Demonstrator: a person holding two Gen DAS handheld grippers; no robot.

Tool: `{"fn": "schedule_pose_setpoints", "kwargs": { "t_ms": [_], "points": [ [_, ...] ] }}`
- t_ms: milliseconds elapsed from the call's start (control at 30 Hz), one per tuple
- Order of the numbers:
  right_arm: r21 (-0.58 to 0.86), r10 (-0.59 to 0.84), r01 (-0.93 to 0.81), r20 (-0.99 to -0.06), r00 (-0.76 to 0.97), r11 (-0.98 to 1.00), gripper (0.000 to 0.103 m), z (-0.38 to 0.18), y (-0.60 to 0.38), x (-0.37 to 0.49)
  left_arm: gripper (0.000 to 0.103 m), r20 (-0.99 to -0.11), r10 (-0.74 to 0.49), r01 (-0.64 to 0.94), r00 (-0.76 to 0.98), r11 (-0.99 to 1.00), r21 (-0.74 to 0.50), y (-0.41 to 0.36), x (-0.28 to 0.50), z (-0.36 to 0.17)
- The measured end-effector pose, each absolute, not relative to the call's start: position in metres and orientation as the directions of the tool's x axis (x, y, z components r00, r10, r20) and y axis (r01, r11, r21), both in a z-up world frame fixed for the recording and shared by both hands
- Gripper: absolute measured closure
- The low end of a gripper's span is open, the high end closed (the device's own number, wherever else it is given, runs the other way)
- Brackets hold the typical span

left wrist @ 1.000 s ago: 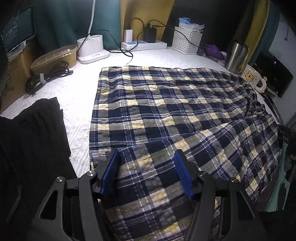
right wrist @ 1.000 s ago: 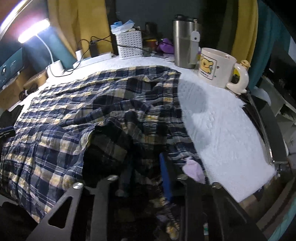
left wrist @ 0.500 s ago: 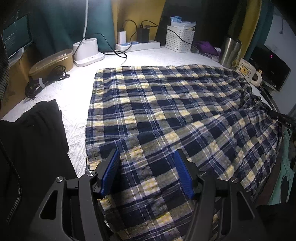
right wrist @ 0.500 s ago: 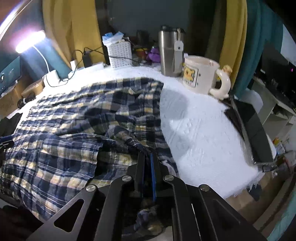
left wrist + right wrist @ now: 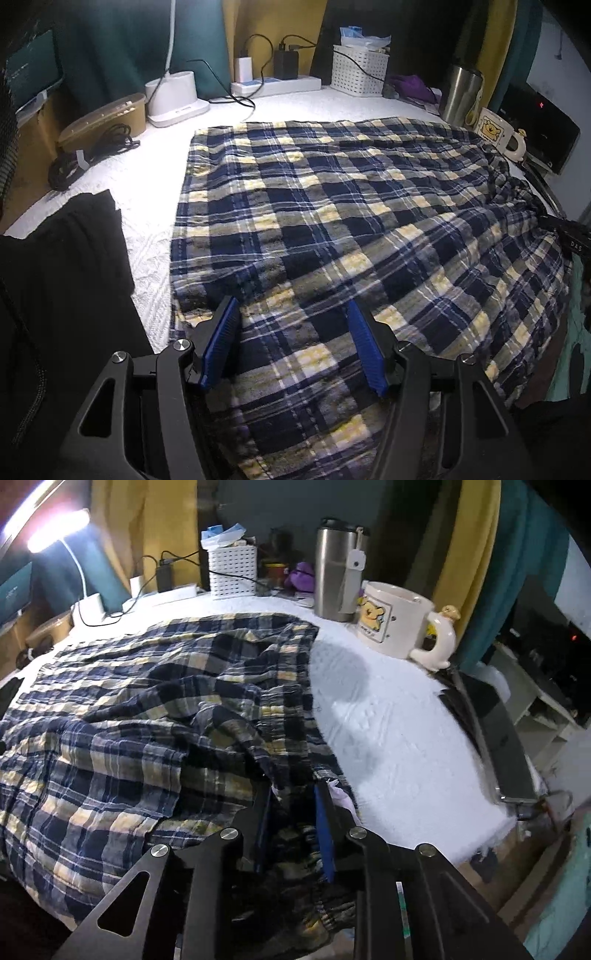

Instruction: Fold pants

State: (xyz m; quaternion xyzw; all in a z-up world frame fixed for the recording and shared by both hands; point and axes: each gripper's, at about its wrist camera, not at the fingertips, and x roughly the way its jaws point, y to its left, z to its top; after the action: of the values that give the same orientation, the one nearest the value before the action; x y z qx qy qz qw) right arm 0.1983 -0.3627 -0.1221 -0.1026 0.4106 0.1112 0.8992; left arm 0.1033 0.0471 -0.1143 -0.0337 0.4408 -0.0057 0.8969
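The blue, yellow and grey plaid pants point(image 5: 332, 221) lie spread on the white bed cover point(image 5: 147, 184), their near side hanging over the front edge. My left gripper point(image 5: 293, 343) is open, its blue pads straddling the plaid cloth near a leg hem, not closed on it. In the right wrist view the pants point(image 5: 129, 720) are bunched at the waistband. My right gripper point(image 5: 295, 827) has its jaws partly apart with waistband cloth lying between them.
A black garment point(image 5: 55, 277) lies left of the pants. At the back stand a lamp base point(image 5: 173, 98), power strip point(image 5: 275, 83), white basket point(image 5: 232, 572), steel tumbler point(image 5: 338, 570) and bear mug point(image 5: 395, 620). A dark flat device point(image 5: 491, 731) lies at the right edge.
My right gripper, shut on the waistband half a second ago, has opened partly, cloth still between its jaws. The left gripper stays open and has shifted slightly over the leg.
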Motion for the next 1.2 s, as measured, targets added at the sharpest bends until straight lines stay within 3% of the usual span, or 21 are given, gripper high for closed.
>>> {"fn": "schedule_pose_setpoints", "kwargs": {
  "t_ms": [133,200,233,267,333,500,1067,1200],
  "points": [
    [-0.108,0.088,-0.253,-0.751,0.655,0.961,0.079,-0.117,-0.364,0.196,0.042,-0.788,-0.016,-0.036,0.615,0.998,-0.049,0.052,0.103,-0.111],
    [-0.115,0.075,-0.239,-0.746,0.661,0.964,0.074,-0.112,-0.364,0.192,0.042,-0.779,-0.010,-0.042,0.627,0.998,-0.047,0.054,0.099,-0.106],
    [-0.120,0.071,-0.235,-0.741,0.668,0.965,0.062,-0.109,-0.364,0.189,0.042,-0.767,-0.019,-0.039,0.641,0.998,-0.057,0.056,0.096,-0.102],
    [-0.133,0.057,-0.224,-0.731,0.680,0.966,0.036,-0.105,-0.364,0.184,0.042,-0.752,-0.031,-0.032,0.659,0.997,-0.069,0.057,0.090,-0.096],
    [-0.145,0.039,-0.199,-0.708,0.705,0.969,0.008,-0.096,-0.368,0.175,0.042,-0.729,-0.046,-0.015,0.683,0.997,-0.077,0.056,0.081,-0.088],
    [-0.170,0.015,-0.176,-0.677,0.736,0.969,0.008,-0.085,-0.375,0.148,0.029,-0.693,-0.108,0.048,0.712,0.993,-0.106,0.044,0.060,-0.080],
    [-0.176,0.025,-0.234,-0.748,0.663,0.956,0.008,-0.152,-0.358,0.076,0.028,-0.703,-0.183,0.110,0.688,0.983,-0.148,0.009,0.031,-0.097],
    [-0.215,0.005,-0.232,-0.722,0.692,0.949,0.008,-0.152,-0.343,0.078,0.026,-0.707,-0.196,0.126,0.680,0.981,-0.151,0.006,0.030,-0.100]
  ]
}}
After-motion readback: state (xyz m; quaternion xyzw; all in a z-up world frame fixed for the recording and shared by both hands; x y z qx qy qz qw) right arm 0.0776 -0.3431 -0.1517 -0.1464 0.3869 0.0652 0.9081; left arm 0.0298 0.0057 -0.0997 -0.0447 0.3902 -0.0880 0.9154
